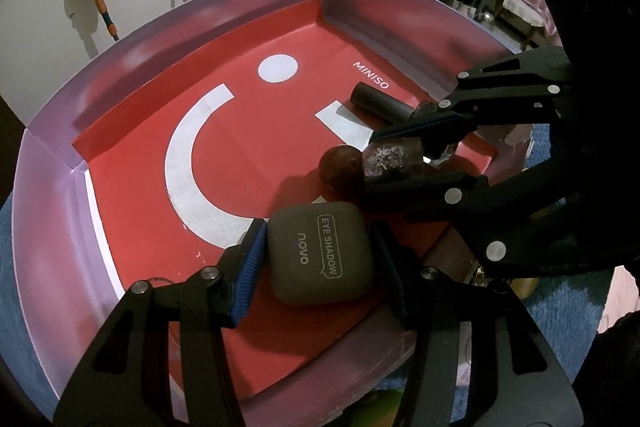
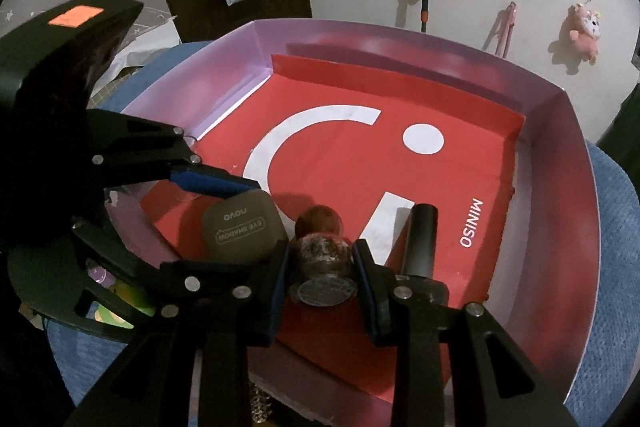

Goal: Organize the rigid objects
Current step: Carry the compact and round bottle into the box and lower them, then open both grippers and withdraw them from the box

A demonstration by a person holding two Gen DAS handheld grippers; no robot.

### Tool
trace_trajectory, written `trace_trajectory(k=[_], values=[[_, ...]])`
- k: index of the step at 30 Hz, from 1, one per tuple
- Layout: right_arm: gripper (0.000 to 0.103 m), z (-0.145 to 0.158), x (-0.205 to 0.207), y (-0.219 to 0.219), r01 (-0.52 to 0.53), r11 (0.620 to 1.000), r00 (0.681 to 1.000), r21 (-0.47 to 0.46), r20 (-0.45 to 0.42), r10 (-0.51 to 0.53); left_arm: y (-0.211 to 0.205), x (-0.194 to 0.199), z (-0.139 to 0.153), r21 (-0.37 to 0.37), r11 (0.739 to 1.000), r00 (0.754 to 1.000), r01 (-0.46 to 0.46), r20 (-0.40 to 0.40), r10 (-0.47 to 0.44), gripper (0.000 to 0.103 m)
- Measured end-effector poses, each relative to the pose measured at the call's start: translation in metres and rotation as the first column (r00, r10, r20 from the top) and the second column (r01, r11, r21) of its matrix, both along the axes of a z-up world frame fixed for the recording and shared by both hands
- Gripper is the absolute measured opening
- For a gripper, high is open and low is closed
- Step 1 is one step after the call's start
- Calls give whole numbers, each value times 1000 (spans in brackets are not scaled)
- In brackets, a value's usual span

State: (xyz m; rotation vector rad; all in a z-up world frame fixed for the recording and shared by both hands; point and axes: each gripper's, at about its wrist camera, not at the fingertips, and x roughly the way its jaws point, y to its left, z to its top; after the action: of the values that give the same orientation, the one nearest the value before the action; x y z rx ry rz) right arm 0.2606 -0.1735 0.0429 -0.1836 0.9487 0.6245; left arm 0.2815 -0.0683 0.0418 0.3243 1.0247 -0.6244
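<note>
A shallow pinkish cardboard box point(image 1: 60, 155), lined with a red MINISO paper sheet point(image 1: 256, 163), is sitting on blue cloth point(image 2: 616, 227).

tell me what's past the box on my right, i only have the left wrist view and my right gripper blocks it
Observer: The box rests on a blue textured cloth that runs along that side.
Operator: can you see the base of the bottle my right gripper holds
Observer: Yes, the bottle has a round flat embossed base facing the right gripper, whose pads press its sides.
Operator: anything marked on my left gripper
Observer: An orange sticker sits on the housing above the left gripper.
</note>
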Motion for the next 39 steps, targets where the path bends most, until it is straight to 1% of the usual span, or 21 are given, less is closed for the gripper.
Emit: trace_trajectory(k=[22, 27, 33, 39], values=[[34, 0, 3, 3, 3, 1000, 1000, -6, -12, -3, -2, -1, 0, 15, 1000, 1000, 1, 18, -1, 51], [40, 0, 4, 1, 8, 1000, 1000, -5, -12, -8, -1, -3, 1, 17, 1000, 1000, -1, 20, 1, 51], [41, 1, 4, -2, 9, 1000, 1000, 0, -16, -9, -1, -4, 2, 25, 1000, 1000, -3, 23, 2, 52], [42, 2, 4, -2, 10, 1000, 1000, 3, -16, -10, 0, -4, 4, 14, 1000, 1000, -9, 28, 9, 59]])
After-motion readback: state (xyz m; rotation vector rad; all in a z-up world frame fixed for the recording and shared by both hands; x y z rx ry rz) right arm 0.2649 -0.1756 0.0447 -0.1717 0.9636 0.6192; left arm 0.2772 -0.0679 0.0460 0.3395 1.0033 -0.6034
